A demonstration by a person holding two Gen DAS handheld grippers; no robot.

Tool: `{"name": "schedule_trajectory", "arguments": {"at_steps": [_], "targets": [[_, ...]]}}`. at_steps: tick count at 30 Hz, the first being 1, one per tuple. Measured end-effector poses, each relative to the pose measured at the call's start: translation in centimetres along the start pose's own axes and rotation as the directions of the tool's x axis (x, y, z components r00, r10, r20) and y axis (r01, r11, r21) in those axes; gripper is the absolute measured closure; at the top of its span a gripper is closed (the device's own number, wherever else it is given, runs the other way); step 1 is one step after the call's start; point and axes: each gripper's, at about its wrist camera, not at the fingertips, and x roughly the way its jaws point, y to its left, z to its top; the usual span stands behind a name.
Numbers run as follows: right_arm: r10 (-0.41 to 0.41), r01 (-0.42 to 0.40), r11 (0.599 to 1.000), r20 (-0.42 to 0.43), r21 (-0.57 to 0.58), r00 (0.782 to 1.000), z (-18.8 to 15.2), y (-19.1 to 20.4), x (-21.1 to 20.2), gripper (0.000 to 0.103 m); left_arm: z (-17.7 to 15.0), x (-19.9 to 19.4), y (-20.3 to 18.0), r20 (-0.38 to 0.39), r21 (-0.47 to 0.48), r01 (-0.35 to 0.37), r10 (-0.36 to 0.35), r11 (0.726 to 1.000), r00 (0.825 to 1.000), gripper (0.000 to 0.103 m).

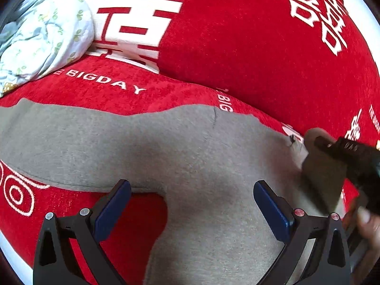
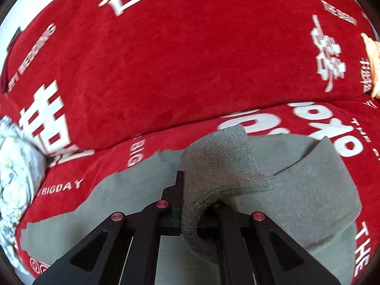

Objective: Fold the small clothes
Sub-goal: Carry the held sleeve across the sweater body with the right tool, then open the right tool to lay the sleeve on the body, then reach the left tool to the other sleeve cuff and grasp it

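Observation:
A small grey garment (image 1: 180, 152) lies spread on a red sofa cover. My left gripper (image 1: 192, 197) is open, its blue pads (image 1: 114, 211) hovering just above the garment's near edge. My right gripper (image 2: 199, 204) is shut on a lifted fold of the grey garment (image 2: 223, 166), which drapes over the fingers and hides the right fingertip. In the left wrist view the right gripper (image 1: 330, 163) shows at the right edge, with the grey fabric pinched in it.
The red sofa cover (image 1: 237, 35) with white lettering forms seat and backrest. A bundle of pale floral cloth (image 1: 42, 28) lies at the left, also in the right wrist view (image 2: 16, 171). An orange-white thing (image 2: 372, 64) sits at the far right.

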Motion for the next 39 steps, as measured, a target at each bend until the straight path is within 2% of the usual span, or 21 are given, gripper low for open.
{"name": "schedule_trajectory", "arguments": {"at_steps": [11,14,15,16,17,18,19,24,26,29,33,34,35,36,39], "targets": [[0.026,-0.036,0.991,-0.082,-0.125,0.996,-3.4,5.8,3.3,0.098,0.7,0.5,2.6,-0.018,-0.102,0.006,-0.008,0.995,1.0,0.0],[0.05,-0.069,0.988,-0.138,-0.139,0.989,-4.6,6.4,4.6,0.089,0.7,0.5,2.9,-0.021,-0.108,0.002,-0.004,0.994,1.0,0.0],[0.064,-0.087,0.986,-0.161,-0.144,0.985,-5.0,6.6,4.9,0.08,0.7,0.5,3.0,-0.02,-0.111,0.0,-0.002,0.994,1.0,0.0],[0.082,-0.108,0.983,-0.173,-0.146,0.982,-5.2,6.7,5.0,0.063,0.7,0.4,3.1,-0.017,-0.115,0.003,-0.005,0.993,1.0,0.0],[0.102,-0.129,0.982,-0.182,-0.14,0.978,-5.3,6.7,5.1,0.054,0.8,0.4,3.3,-0.014,-0.124,0.003,-0.005,0.992,1.0,0.0],[0.132,-0.158,0.978,-0.178,-0.139,0.975,-5.3,6.8,4.8,0.035,0.8,0.3,3.4,-0.013,-0.129,-0.001,-0.001,0.992,1.0,0.0],[0.157,-0.181,0.973,-0.16,-0.146,0.975,-5.2,6.9,4.3,0.024,0.9,0.3,3.5,-0.009,-0.131,-0.004,0.003,0.991,1.0,0.0],[0.21,-0.219,0.96,-0.069,-0.177,0.975,-3.8,5.4,-0.1,0.023,0.9,0.6,3.6,-0.015,-0.131,-0.021,0.019,0.991,1.0,0.0],[0.162,-0.164,0.971,-0.026,-0.173,0.986,-3.4,3.3,-1.8,0.023,0.8,0.8,3.4,-0.021,-0.123,-0.024,0.021,0.992,1.0,0.0],[-0.041,0.04,0.992,-0.005,-0.12,0.999,-3.2,-2.0,-1.5,0.023,0.7,0.8,3.1,-0.02,-0.11,-0.029,0.027,0.994,0.999,0.0],[-0.229,0.226,0.973,-0.098,-0.048,0.968,-5.0,-6.2,1.1,0.022,0.6,0.6,2.7,-0.01,-0.098,-0.041,0.041,0.994,0.999,0.0],[-0.245,0.24,0.969,-0.121,-0.057,0.962,-5.6,-6.1,1.7,0.022,0.6,0.6,2.7,-0.007,-0.095,-0.05,0.049,0.994,0.999,0.0],[-0.267,0.259,0.962,-0.108,-0.084,0.958,-6.3,-5.4,2.1,0.021,0.6,0.5,2.8,-0.005,-0.094,-0.058,0.057,0.994,0.998,0.0],[-0.29,0.281,0.951,-0.054,-0.131,0.955,-6.9,-4.1,1.9,0.02,0.7,0.4,2.9,-0.002,-0.093,-0.07,0.07,0.993,0.998,0.0],[-0.176,0.156,0.958,-0.064,-0.24,0.982,-7.3,0.1,1.8,0.02,1.0,-0.3,3.9,0.025,-0.111,-0.1,0.103,0.989,0.994,0.0]]}}
